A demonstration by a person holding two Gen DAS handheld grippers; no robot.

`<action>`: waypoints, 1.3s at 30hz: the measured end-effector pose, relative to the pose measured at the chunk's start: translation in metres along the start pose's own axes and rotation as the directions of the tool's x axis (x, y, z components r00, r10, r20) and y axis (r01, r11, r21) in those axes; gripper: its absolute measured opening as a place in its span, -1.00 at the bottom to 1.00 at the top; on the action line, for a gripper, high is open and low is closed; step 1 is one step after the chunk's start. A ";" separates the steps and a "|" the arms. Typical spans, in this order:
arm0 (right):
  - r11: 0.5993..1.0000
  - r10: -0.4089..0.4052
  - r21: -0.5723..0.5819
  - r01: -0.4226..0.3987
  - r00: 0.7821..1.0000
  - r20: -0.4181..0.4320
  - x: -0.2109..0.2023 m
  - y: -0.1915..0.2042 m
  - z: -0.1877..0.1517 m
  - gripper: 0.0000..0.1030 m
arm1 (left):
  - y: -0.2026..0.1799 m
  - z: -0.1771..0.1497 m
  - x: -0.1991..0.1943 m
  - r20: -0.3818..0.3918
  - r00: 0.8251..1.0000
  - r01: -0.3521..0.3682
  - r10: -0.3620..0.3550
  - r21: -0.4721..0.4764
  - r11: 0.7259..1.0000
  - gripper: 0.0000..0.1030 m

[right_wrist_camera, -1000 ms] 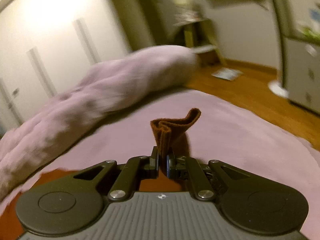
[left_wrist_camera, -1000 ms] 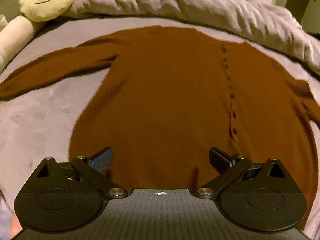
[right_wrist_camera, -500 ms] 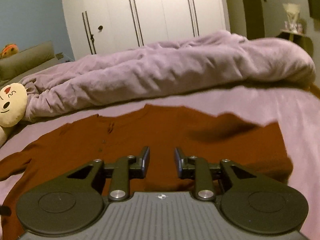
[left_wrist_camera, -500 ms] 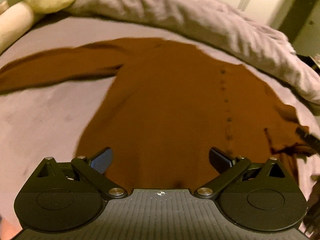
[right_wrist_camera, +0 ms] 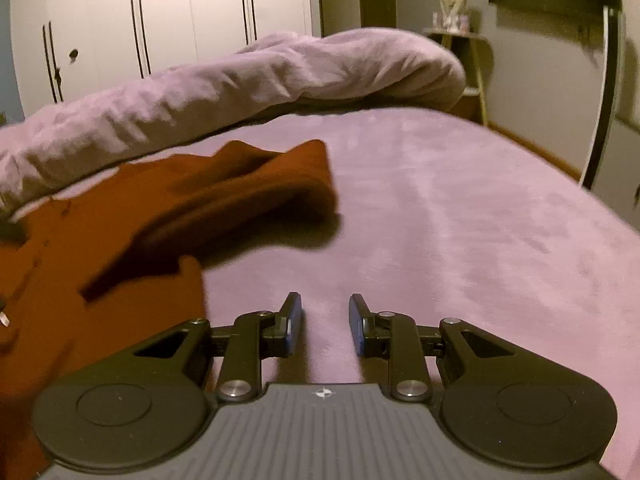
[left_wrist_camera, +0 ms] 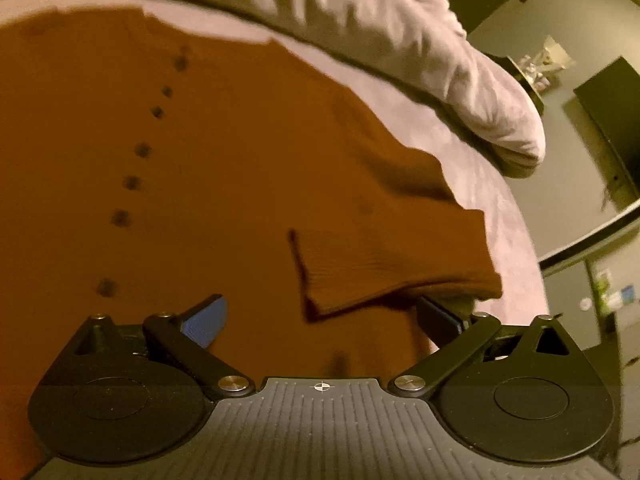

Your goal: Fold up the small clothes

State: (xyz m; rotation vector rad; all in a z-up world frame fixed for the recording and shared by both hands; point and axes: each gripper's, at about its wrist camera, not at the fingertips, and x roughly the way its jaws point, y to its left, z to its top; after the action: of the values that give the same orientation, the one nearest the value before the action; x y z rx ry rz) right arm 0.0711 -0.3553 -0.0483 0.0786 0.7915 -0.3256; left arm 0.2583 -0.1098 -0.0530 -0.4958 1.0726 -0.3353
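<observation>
A brown buttoned top [left_wrist_camera: 224,168] lies flat on the lilac bed sheet [left_wrist_camera: 508,216], its right sleeve [left_wrist_camera: 384,264] folded in across the body with the cuff towards me. My left gripper [left_wrist_camera: 320,316] hovers wide open over the hem, and the sleeve's cuff edge overlaps its right finger. In the right wrist view the same top [right_wrist_camera: 100,280] fills the left side with the folded sleeve [right_wrist_camera: 248,196] bunched on it. My right gripper [right_wrist_camera: 325,322] stands open a little over bare sheet [right_wrist_camera: 460,220], right of the top, with nothing between its fingers.
A rumpled lilac duvet [right_wrist_camera: 248,76] runs along the far side of the bed. White wardrobe doors [right_wrist_camera: 160,16] stand behind it. A small side table [right_wrist_camera: 460,44] and a dark screen [left_wrist_camera: 612,120] are off the bed's right end.
My right gripper let go of the sleeve cuff, which now lies folded over the top, and swung right and down over bare sheet. The left gripper swept right along the hem, staying open.
</observation>
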 end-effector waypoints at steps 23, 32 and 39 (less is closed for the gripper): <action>0.993 -0.059 -0.103 0.061 0.998 0.018 0.010 0.015 0.000 -0.50 | 0.005 0.037 0.023 0.019 1.000 0.008 -0.008 -0.008 1.000 -0.87; 0.988 0.013 -0.152 -0.002 0.998 0.068 0.002 0.044 0.017 -0.25 | 0.023 0.072 -0.050 0.239 0.969 -0.080 0.058 0.082 0.993 -0.87; 0.953 0.090 -0.298 -0.052 0.989 0.115 0.016 0.098 0.035 -0.03 | 0.067 0.086 -0.102 0.379 0.910 -0.207 0.169 0.061 0.977 -0.87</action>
State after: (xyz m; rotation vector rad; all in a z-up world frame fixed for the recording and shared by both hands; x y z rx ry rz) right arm 0.1369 -0.2739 -0.0403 -0.1924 0.7007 -0.1398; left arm 0.2916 0.0159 0.0201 -0.3444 0.7215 -0.1153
